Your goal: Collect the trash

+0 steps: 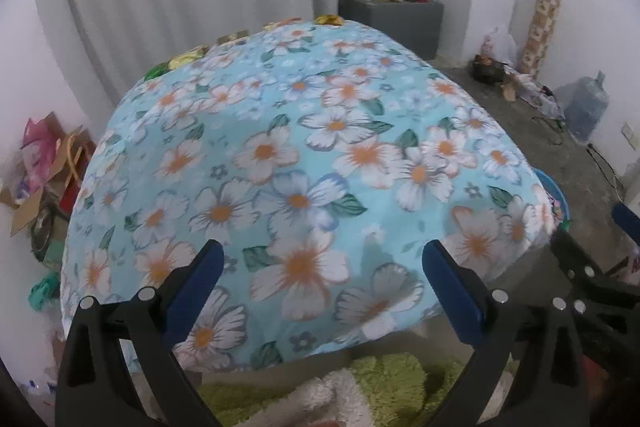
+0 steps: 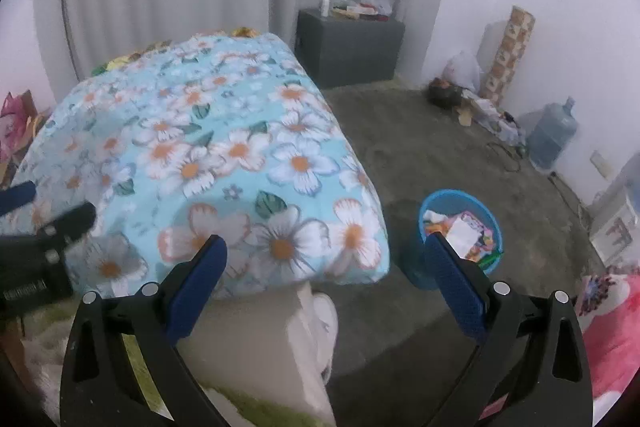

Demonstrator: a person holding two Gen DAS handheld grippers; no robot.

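A blue bin stands on the floor right of the table, holding several wrappers and papers. Its rim shows at the table's right edge in the left wrist view. Colourful wrappers lie along the far edge of the table with the blue floral cloth; they also show in the right wrist view. My left gripper is open and empty over the table's near edge. My right gripper is open and empty, between the table corner and the bin.
A grey cabinet with small items stands at the back wall. A water jug, a patterned roll and floor clutter line the right wall. Cardboard and bags lie left of the table. A green rug is below.
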